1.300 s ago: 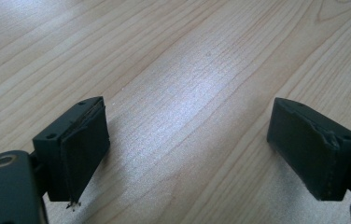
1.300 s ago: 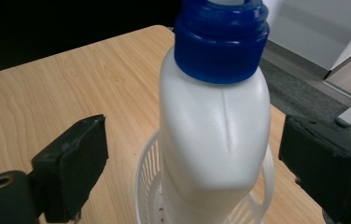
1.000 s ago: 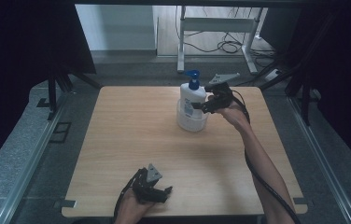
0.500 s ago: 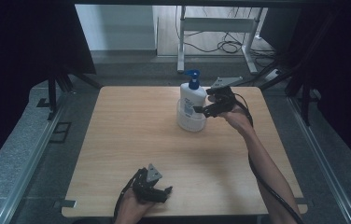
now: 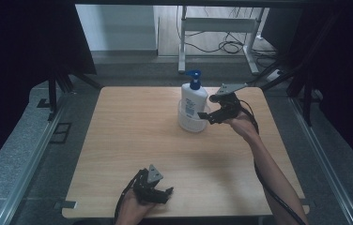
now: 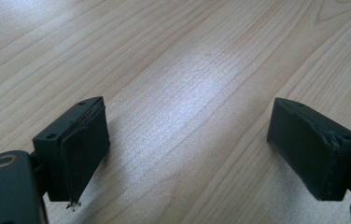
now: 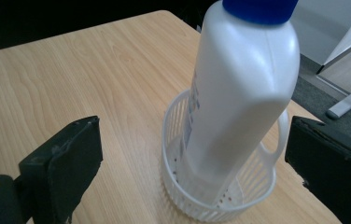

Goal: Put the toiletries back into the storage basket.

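So my right tool [image 5: 208, 117] sits spread wide, just beside the white pump bottle [image 5: 193, 101], at about its 3 o'clock in the high view. The bottle stands in a little white slotted basket [image 5: 189, 124] toward the far side of the bench [image 5: 132, 136], leaning a touch against the basket's rim. In the right gripper view both pads flank the bottle with room to spare, nothing touching yet.

How I'd do this one well: come in level, centre the bottle body between the pads above the basket rim, and close on the flat sides rather than the rounded shoulder. That plastic looks slick, so a low, square pinch should hold better. Lift straight up so the base clears the basket; I think the basket is light and could ride up with it, though I can't really tell from here.

My left tool [image 5: 164, 194] rests down at the bench's 6 o'clock edge, also spread open and holding nothing, free to pin the basket handle [image 7: 276, 140] if needed.

The bench is pale wood grain, bare otherwise. Dark curtains hang on both sides, with cables [image 5: 221, 46] on the floor beyond.
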{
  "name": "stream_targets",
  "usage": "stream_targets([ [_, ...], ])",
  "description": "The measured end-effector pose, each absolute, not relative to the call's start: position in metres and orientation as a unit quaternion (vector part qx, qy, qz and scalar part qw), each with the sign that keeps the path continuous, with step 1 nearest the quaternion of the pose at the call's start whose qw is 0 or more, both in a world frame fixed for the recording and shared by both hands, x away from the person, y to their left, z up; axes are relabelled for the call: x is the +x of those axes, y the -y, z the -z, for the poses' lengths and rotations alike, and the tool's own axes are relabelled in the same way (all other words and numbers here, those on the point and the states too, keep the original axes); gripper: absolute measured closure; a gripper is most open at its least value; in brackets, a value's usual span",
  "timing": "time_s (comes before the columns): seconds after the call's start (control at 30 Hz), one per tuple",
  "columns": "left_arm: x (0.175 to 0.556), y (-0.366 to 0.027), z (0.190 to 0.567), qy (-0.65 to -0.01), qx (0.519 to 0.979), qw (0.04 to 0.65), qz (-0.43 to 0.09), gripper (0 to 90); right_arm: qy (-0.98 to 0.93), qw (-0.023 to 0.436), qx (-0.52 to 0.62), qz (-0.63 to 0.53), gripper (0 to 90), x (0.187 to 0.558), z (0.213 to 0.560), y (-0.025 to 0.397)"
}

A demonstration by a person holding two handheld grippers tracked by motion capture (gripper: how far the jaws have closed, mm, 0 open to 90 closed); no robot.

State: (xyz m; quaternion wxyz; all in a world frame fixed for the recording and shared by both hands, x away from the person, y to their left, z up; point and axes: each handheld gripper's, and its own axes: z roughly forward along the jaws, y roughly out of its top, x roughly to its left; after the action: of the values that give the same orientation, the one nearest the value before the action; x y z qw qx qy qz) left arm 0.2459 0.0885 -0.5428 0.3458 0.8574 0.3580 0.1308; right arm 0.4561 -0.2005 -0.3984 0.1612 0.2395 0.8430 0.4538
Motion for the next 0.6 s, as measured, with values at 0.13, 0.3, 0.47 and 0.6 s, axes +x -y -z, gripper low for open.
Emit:
stream_targets([
  [0.13,0.246,-0.089,0.543,-0.358,0.857,0.346,-0.131,12.2,-0.843,0.162,0.242,-0.453,3.7,0.45,0.401,0.205],
  [0.3,0.246,-0.089,0.543,-0.358,0.857,0.346,-0.131,12.2,-0.843,0.164,0.244,-0.451,3.6,0.443,0.403,0.21],
  [0.47,0.246,-0.088,0.543,-0.359,0.857,0.346,-0.131,12.2,-0.843,0.164,0.246,-0.449,3.5,0.436,0.407,0.214],
  [0.6,0.246,-0.088,0.543,-0.359,0.857,0.345,-0.13,12.2,-0.841,0.163,0.249,-0.452,3.5,0.431,0.41,0.218],
])
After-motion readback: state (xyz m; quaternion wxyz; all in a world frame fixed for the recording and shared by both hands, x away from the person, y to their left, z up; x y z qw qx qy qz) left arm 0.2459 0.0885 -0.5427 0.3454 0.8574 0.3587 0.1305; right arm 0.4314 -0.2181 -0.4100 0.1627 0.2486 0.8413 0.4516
